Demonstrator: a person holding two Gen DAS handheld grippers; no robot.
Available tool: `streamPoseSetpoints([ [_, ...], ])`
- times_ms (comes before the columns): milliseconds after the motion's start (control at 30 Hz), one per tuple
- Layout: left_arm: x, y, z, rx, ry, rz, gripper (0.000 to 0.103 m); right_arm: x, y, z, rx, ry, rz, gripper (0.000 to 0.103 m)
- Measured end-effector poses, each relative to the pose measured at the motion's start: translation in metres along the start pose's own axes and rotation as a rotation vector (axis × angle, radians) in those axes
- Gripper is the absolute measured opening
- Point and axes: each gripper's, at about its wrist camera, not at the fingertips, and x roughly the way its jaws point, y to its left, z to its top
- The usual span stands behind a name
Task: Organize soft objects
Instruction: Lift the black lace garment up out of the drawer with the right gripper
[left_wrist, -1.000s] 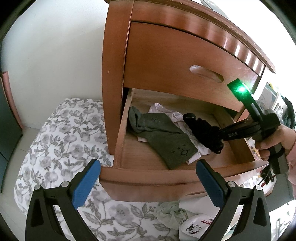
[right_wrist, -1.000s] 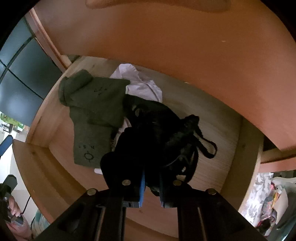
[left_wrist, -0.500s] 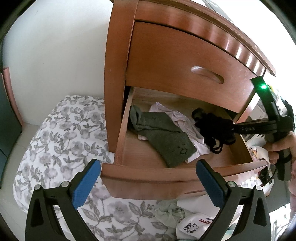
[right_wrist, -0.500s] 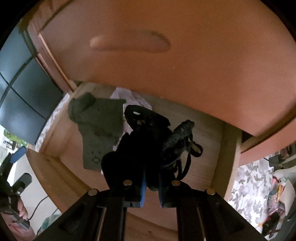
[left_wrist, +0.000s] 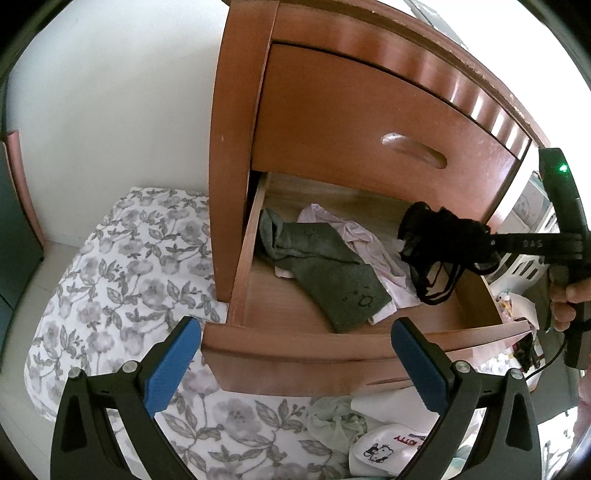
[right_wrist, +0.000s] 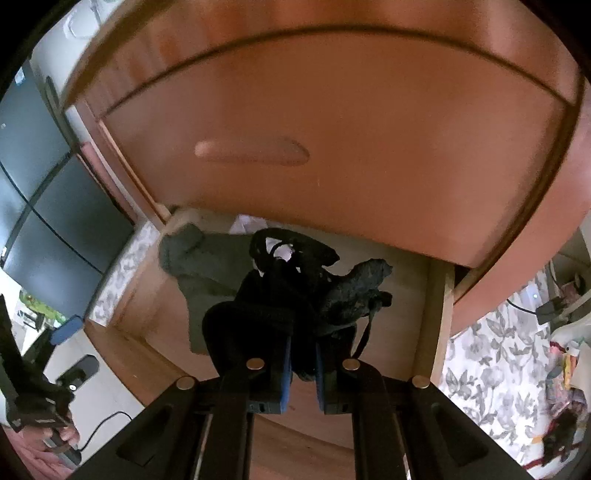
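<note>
An open wooden bedside drawer (left_wrist: 362, 354) holds a grey-green sock (left_wrist: 328, 269). Above it, the right gripper (right_wrist: 303, 354) is clamped on a black lacy strappy garment (left_wrist: 439, 240) — light, limp, snag-prone; best pinched at its bunched middle. Since earlier it has been lifted higher. The left gripper (left_wrist: 295, 354) gapes wide, empty.

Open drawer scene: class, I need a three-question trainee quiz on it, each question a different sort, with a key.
1. True or false: the right gripper is shut on the black lace garment.
2. Multiple choice: the grey-green sock lies A) on the floral bedding B) in the open drawer C) in the left gripper.
3. Fill in: the left gripper's jaws stand ____.

Key: 1 true; 2 B; 3 open, with nothing between them.
</note>
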Motion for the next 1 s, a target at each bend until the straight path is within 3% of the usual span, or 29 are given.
streamPoseSetpoints([
  [400, -0.009, -0.004, 0.002, 0.003, -0.008, 0.004, 0.102, -0.056, 0.003, 0.004, 0.008, -0.137, 0.001, 0.011],
  [700, -0.017, -0.008, 0.004, 0.005, -0.014, 0.016, 0.102, -0.113, 0.015, 0.005, -0.016, -0.288, -0.012, 0.011],
  [1000, -0.027, -0.016, 0.002, 0.030, 0.012, 0.035, 0.102, -0.152, 0.020, -0.011, 0.000, -0.357, -0.010, 0.011],
])
